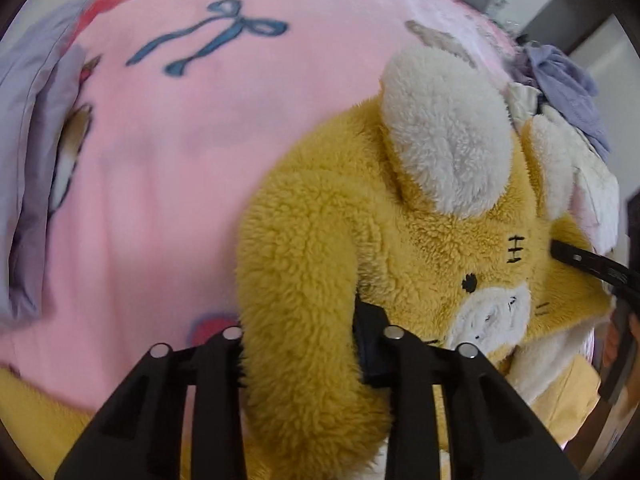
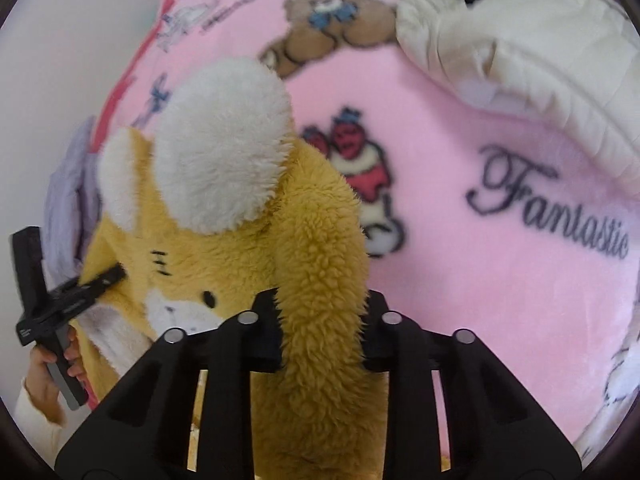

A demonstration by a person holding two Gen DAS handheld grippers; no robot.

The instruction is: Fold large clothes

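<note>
Fleece is bunching between our tongs as we are taking hold of the yellow fleece garment (image 1: 320, 264), a plush animal-faced piece with a white ear (image 1: 444, 136), lying on the pink blanket (image 1: 160, 184). Nearest the left wrist camera, our left gripper (image 1: 300, 360) is pinching a thick roll of the yellow pile, its pads pressing in from both sides. Nearest the right wrist camera, our right gripper (image 2: 320, 336) is clamping a similar roll at the other side of the animal face, with the left gripper (image 2: 100, 276) and the hand (image 2: 48, 364) carrying it showing just beyond at the picture's left edge. Farther out, the blanket is spreading away with its bears, blue bow and the word "Fantastic"; a cream padded garment (image 2: 520, 48) is lying at its far side, and lilac cloth (image 1: 568, 80) is crumpling near the edge. We are judging the fold barely begun. Both grips are sitting on bulky, springy rolls rather than flat edges, so the pile could be squeezing out as we lift, or one side could be dragging and leaving the fold crooked. We could also be catching the blanket underneath.
</note>
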